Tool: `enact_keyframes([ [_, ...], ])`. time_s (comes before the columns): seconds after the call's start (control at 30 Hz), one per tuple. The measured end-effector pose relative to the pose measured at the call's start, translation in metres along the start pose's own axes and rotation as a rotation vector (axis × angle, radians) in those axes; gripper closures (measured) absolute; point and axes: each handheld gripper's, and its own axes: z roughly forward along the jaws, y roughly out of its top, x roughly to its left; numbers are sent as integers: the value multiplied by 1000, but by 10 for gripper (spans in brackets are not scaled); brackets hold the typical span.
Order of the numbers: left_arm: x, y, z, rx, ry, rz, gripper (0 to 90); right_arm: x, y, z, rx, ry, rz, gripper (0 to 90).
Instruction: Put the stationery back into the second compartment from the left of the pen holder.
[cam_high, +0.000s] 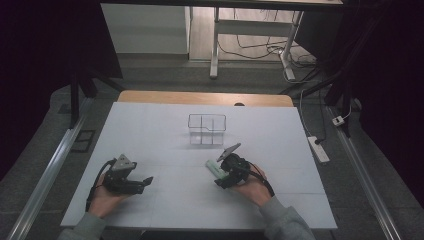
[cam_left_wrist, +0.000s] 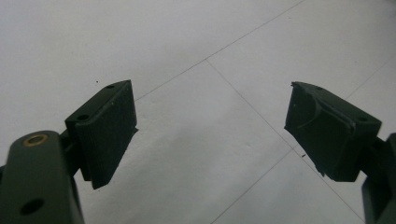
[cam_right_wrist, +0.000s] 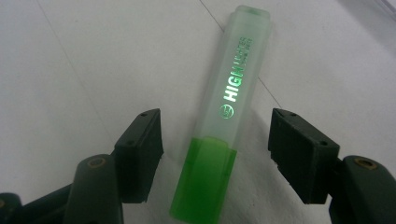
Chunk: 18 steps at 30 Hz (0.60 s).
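Highlighter (cam_right_wrist: 223, 126) lies flat on the white table (cam_high: 165, 200), between the spread jaws of the right gripper (cam_right_wrist: 215, 156), which grip nothing yet. It looks light and stiff, with smooth plastic that may slip, so the flat sides near the green cap (cam_right_wrist: 204, 179) seem the best place to hold. The left gripper (cam_left_wrist: 211, 133) is wide open and empty, well apart.
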Motion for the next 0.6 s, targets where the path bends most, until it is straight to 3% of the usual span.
enact_keyframes([
  [0.4, 0, 0, 1, 3, -1, -2, 162, 1, 1, 4, 26, -28, -1, 474],
  [0.6, 0, 0, 1, 4, -3, 1, 161, 2, 5, 3, 46, -47, 26, 618],
])
